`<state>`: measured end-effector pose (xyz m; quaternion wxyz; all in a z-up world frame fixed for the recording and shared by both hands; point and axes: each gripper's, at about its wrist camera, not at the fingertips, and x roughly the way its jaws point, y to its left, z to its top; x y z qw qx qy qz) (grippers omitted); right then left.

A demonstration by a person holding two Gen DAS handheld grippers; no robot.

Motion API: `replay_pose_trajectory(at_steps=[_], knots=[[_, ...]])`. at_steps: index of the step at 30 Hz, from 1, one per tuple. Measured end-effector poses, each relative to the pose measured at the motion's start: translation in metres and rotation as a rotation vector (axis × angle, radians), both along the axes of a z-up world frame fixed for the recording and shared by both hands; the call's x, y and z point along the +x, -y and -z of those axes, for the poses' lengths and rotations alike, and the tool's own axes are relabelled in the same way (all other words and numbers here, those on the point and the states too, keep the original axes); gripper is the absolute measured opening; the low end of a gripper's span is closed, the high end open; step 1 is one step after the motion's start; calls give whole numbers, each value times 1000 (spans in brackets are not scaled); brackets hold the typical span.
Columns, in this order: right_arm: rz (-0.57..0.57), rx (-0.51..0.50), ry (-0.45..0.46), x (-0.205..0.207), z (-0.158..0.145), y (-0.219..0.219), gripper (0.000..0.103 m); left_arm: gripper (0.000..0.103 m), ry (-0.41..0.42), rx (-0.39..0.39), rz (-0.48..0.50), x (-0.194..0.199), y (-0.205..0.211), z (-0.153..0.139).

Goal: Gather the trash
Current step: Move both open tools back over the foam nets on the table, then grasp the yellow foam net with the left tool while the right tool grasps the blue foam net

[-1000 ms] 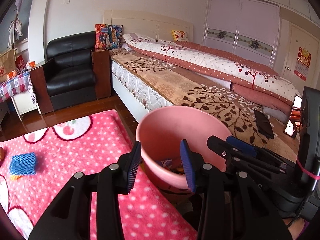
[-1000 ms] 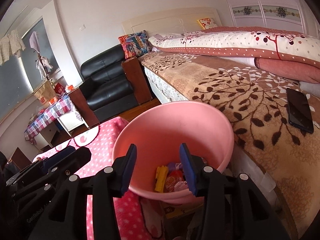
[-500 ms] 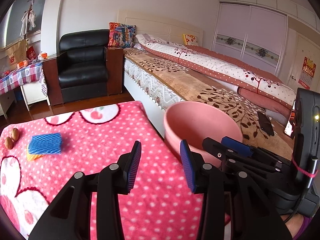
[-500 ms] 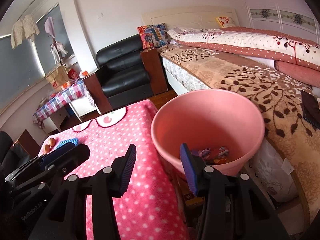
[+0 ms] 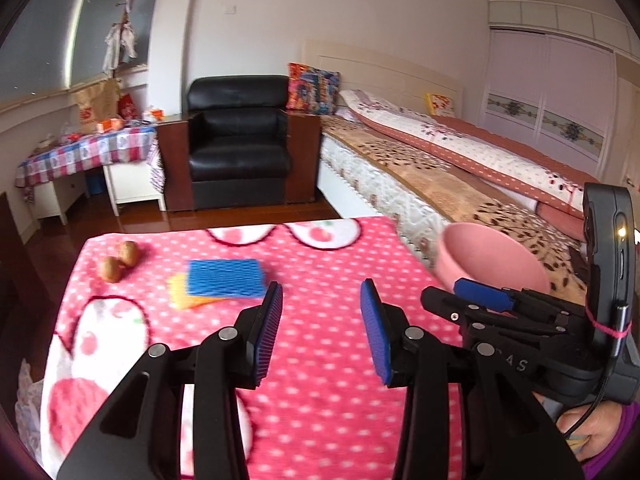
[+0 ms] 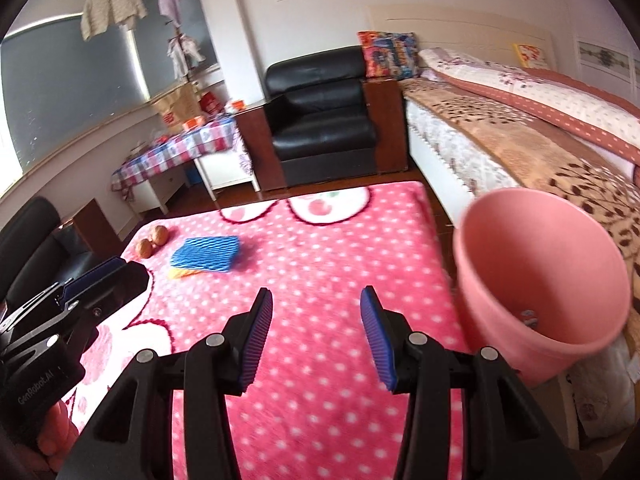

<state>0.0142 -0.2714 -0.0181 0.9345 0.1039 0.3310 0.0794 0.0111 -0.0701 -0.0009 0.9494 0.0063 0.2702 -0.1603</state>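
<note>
Left gripper (image 5: 320,330) and right gripper (image 6: 316,336), fingers apart and empty, above the pink blanket (image 6: 320,248); blue sponge (image 5: 226,278) ahead, pink bin (image 6: 540,280) at right.

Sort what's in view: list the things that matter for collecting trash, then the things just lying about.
For the job:
- blue foam net on the table
- yellow sheet under it
- two walnuts
- pink bin

Just lying about:
- black armchair
- bed
- checked side table
</note>
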Motion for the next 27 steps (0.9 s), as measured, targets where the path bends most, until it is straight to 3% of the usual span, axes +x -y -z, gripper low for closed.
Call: replay_pose_trajectory(at_steps=[13,19,27], knots=[[-279,-72,-12,69,12,-110,51,41,-68,-80,-252,31,-101,18],[-359,-137,-37,106,30,-153,53,41,-96,-99,-297,42,-122,21],[-402,-178,-84,142,56,-178,51,41,-105,-94,-298,56,-127,25]])
